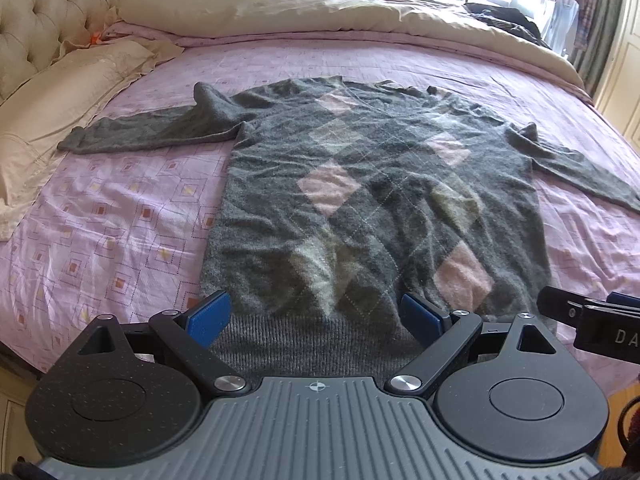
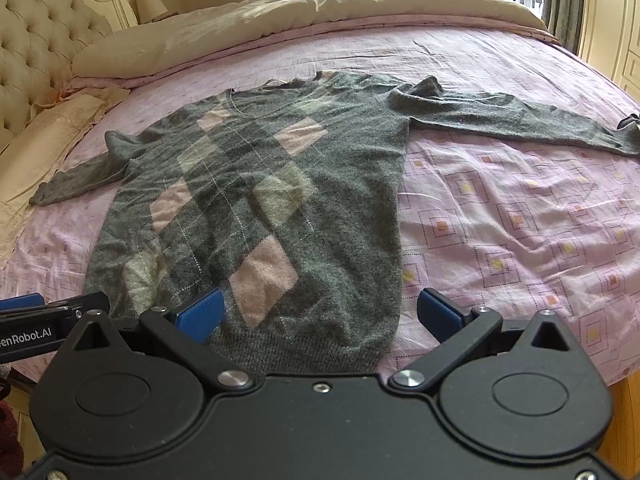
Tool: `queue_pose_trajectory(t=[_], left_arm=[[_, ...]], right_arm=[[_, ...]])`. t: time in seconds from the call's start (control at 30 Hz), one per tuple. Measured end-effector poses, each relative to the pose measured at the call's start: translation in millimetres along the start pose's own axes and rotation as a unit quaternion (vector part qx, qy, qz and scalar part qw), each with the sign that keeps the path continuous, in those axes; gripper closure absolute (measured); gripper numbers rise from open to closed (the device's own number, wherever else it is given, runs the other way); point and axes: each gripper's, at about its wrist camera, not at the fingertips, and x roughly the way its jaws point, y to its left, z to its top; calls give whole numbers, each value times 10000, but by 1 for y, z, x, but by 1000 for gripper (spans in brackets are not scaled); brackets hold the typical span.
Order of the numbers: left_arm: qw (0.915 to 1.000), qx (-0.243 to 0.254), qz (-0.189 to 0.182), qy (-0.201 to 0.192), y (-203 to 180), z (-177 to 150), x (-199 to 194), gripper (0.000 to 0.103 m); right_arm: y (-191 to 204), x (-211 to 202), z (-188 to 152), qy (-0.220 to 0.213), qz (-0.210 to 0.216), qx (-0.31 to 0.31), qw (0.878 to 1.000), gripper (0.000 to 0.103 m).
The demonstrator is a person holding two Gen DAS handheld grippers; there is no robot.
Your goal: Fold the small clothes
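In the left wrist view, the left gripper (image 1: 316, 318) has its blue fingers (image 1: 211, 316) wide apart and holds nothing. The grey wool sweater with pink and cream diamonds (image 1: 372, 208) lies flat on the bed with the pink patterned sheet (image 1: 112, 224), and its ribbed bottom edge (image 1: 316, 340) sits right between the fingers. If the fingers bite too deep they could grab the sheet too, and the sheet would lift with the sweater. The long left sleeve (image 1: 156, 130) stretches far out past the left finger, toward the cream pillow (image 1: 60, 96), so it could drag and bunch up in a fold. The other gripper shows just beyond the right finger, so the two could bump. In the right wrist view, the right gripper (image 2: 324, 316) is also wide open and empty. The sweater's bottom right corner (image 2: 376, 344) lies between its fingers, nearer the left one, and bare sheet lies by the right finger. A grab here could miss the corner and pinch only sheet. The right sleeve (image 2: 516, 120) runs far ahead to the right, and the cream folded blanket (image 2: 320, 12) lies well beyond the sweater.
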Motion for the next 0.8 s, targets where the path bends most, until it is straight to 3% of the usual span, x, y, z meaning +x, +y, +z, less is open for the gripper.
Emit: queue_pose_trajectory(t=[0.3,0.63,0.8], left_arm=[[9999,48,10,88,-3,6,10,11],[9999,104,-35,-35,-11,18,20,12],[9998,32,-200,-14,-14,22,30,19]], right_arm=[[-10,10,9,114,328,124,9993,1],[-34,16,20,-340,578,114,9977,2],[-72,27,34,-383,524,336,9973,19]])
